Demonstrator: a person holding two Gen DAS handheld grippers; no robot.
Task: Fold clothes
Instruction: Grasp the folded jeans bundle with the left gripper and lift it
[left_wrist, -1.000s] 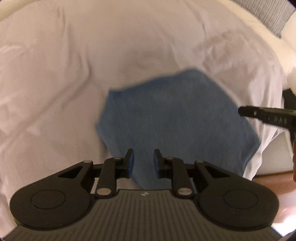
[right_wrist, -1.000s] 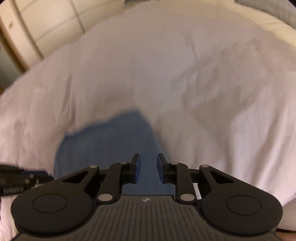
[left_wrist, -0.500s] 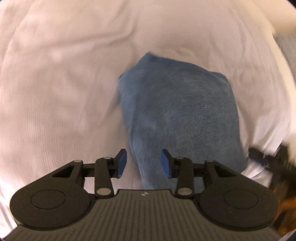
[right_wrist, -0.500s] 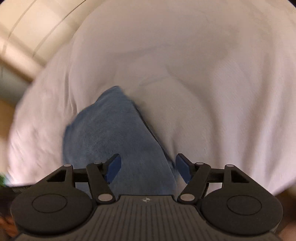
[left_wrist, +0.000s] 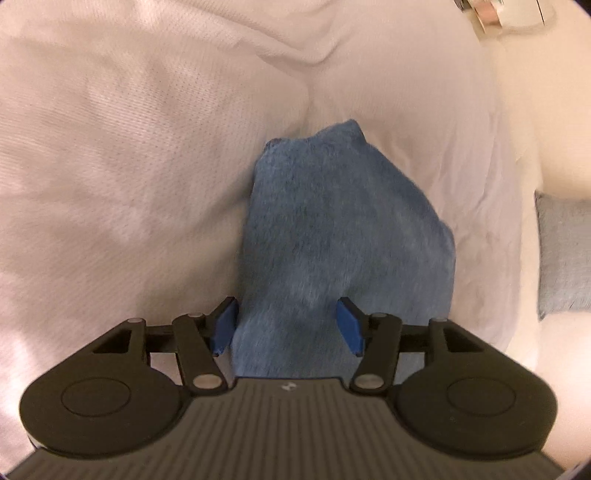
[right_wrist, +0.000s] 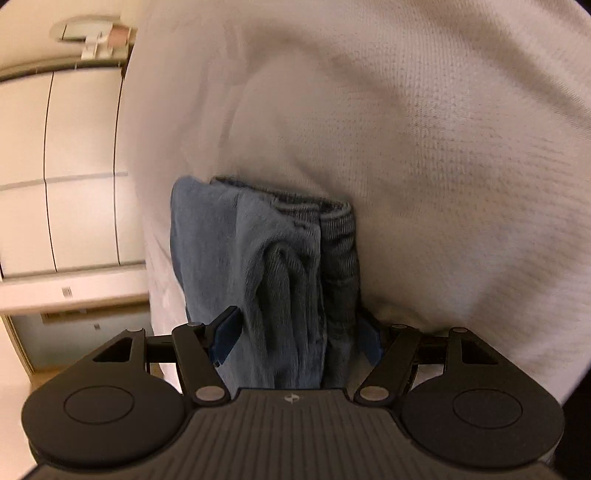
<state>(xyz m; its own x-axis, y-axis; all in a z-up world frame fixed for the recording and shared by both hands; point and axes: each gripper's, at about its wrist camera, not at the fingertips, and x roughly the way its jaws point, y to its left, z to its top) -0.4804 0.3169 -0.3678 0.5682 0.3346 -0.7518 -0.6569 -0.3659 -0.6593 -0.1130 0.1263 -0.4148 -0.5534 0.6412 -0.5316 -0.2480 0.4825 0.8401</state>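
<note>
A folded blue cloth (left_wrist: 332, 229) lies on the white bedsheet (left_wrist: 129, 147). My left gripper (left_wrist: 288, 325) is open, its blue pads spread either side of the cloth's near end, which lies between the jaws. In the right wrist view the same blue cloth (right_wrist: 280, 266) shows as a thick stack of folded layers. My right gripper (right_wrist: 295, 339) is open with the stack's near end between its jaws; its right pad is partly hidden behind the cloth.
The bedsheet (right_wrist: 443, 147) fills most of both views, wrinkled. A grey-blue pillow (left_wrist: 565, 254) lies at the right edge of the bed. White cabinet panels (right_wrist: 66, 166) stand to the left beyond the bed's edge.
Both grippers opened wider and moved in over the blue cloth, which now sits between each pair of jaws. The views have rotated, and the cloth appears narrower and stacked.
</note>
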